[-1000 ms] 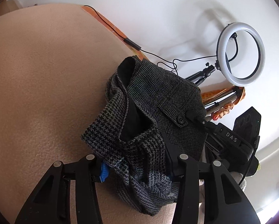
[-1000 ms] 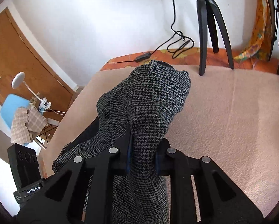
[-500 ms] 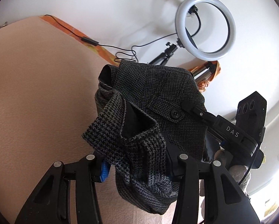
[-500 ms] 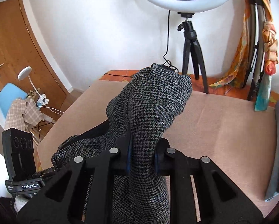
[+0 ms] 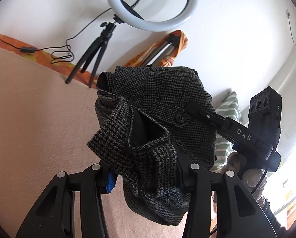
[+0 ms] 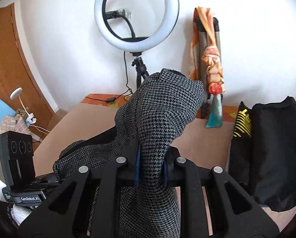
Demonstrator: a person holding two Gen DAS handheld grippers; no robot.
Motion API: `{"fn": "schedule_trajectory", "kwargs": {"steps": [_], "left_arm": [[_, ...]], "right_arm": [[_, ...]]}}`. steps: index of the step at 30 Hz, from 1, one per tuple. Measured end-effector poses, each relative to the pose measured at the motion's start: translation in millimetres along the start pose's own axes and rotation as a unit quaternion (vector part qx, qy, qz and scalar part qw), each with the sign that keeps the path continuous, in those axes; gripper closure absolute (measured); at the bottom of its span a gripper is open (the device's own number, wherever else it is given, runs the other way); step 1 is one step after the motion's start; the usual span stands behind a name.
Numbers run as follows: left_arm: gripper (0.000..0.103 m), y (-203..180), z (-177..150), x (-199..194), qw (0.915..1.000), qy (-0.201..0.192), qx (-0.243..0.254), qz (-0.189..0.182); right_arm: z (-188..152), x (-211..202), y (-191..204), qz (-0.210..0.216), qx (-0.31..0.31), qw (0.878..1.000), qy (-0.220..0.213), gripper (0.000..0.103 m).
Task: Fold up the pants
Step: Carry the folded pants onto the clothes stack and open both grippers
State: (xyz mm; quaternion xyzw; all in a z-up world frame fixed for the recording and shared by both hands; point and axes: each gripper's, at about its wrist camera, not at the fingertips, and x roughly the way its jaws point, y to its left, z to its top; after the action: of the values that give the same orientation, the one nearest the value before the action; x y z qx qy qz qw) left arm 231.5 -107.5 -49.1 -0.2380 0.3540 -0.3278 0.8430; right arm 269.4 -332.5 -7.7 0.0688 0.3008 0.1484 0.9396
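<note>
Dark grey houndstooth pants (image 5: 159, 119) hang bunched in the air above the peach bed cover (image 5: 29, 119). My left gripper (image 5: 146, 176) is shut on a thick fold of the pants near the waistband, where a black button shows. My right gripper (image 6: 150, 166) is shut on another part of the same pants (image 6: 163, 115), and the cloth rises in a hump in front of it. The right gripper (image 5: 197, 112) also shows in the left wrist view, clamped beside the button. The left gripper's body (image 6: 17, 158) shows at lower left in the right wrist view.
A ring light on a tripod (image 6: 136, 17) stands at the far edge against the white wall. An orange scarf hangs on a stand (image 6: 209, 59). A black bag (image 6: 276, 154) sits on the right. A cable (image 5: 58, 49) lies on the orange sheet. A wooden door (image 6: 7, 63) is at left.
Both grippers have lifted the pants higher and tilted upward. The ring light and wall now fill more of both views, and the black bag has come into the right wrist view.
</note>
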Motion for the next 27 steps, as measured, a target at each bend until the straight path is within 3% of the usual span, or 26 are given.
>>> {"fn": "schedule_trajectory", "kwargs": {"steps": [13, 27], "left_arm": [[0.059, -88, 9, 91, 0.996, 0.029, 0.064, -0.055], [0.059, -142, 3, 179, 0.9923, 0.044, 0.086, -0.077]], "right_arm": [[33, -60, -95, -0.091, -0.013, 0.996, -0.021, 0.085], [61, -64, -193, -0.137, -0.027, 0.99, -0.006, 0.085]]}}
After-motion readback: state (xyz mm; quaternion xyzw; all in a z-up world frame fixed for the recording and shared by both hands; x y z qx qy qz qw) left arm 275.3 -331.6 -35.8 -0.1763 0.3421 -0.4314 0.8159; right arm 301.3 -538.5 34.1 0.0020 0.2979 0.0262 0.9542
